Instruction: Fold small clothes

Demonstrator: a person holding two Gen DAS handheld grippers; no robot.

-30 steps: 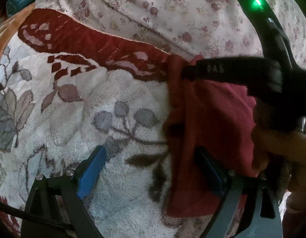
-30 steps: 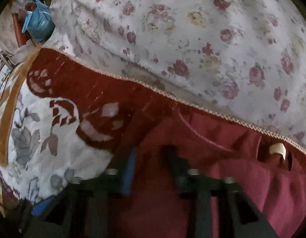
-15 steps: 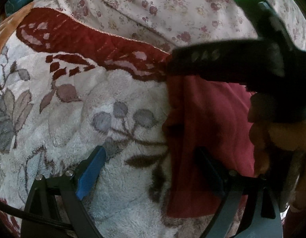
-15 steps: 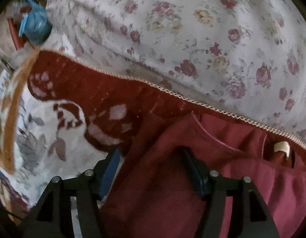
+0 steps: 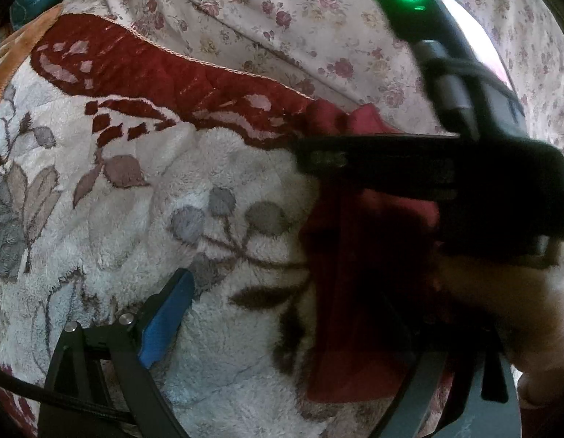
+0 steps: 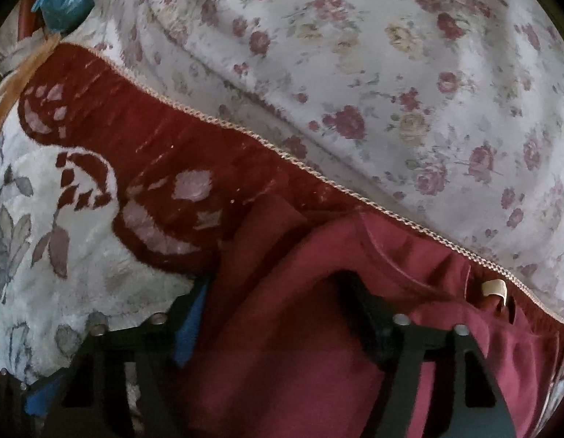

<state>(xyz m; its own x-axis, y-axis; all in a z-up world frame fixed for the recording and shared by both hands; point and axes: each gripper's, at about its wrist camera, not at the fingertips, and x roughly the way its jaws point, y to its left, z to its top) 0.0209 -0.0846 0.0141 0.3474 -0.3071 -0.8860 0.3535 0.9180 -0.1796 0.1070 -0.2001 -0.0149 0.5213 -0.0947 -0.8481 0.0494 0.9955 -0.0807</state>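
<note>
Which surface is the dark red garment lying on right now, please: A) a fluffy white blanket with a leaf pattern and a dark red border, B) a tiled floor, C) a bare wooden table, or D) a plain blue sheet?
A: the dark red garment lies on the fluffy white blanket with grey and brown leaves, beside its dark red border.

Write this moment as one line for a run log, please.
task: fold small clothes | left gripper: open, at maroon garment's edge | right gripper: open over garment | surface: fleece blanket
</note>
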